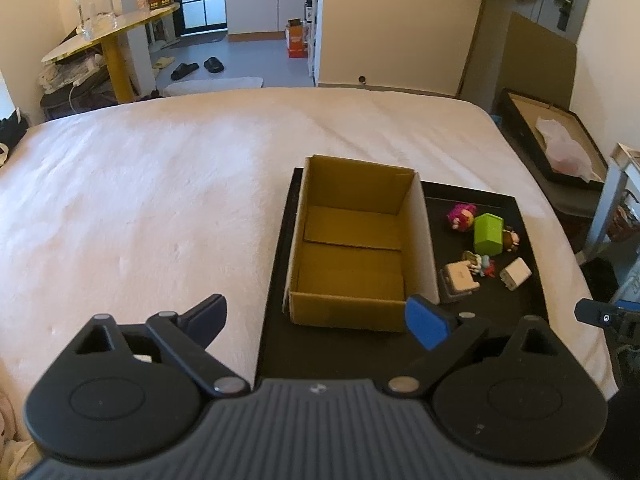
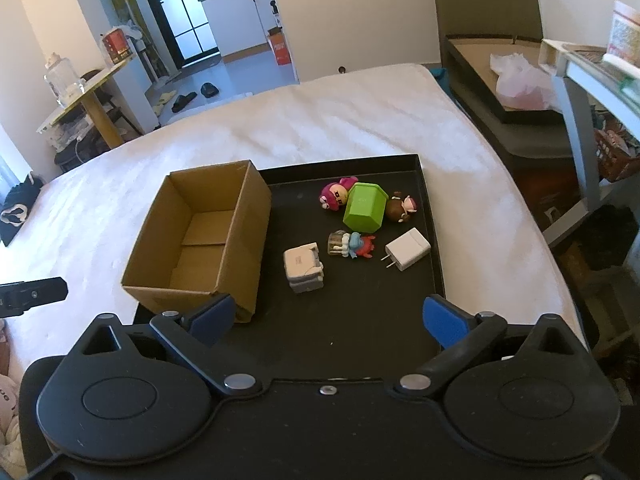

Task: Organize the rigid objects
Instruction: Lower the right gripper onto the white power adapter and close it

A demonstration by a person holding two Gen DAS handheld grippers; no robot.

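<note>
An open, empty cardboard box stands on the left part of a black tray on the bed. To its right lie a green box, a pink figure, a brown-haired figure, a blue-red figure, a white charger plug and a white-grey block. My left gripper is open and empty, near the box's front wall. My right gripper is open and empty, above the tray's near part.
The white bed cover stretches left and behind the tray. A yellow round table stands far left. A dark tray with a plastic bag and a shelf stand at the right of the bed.
</note>
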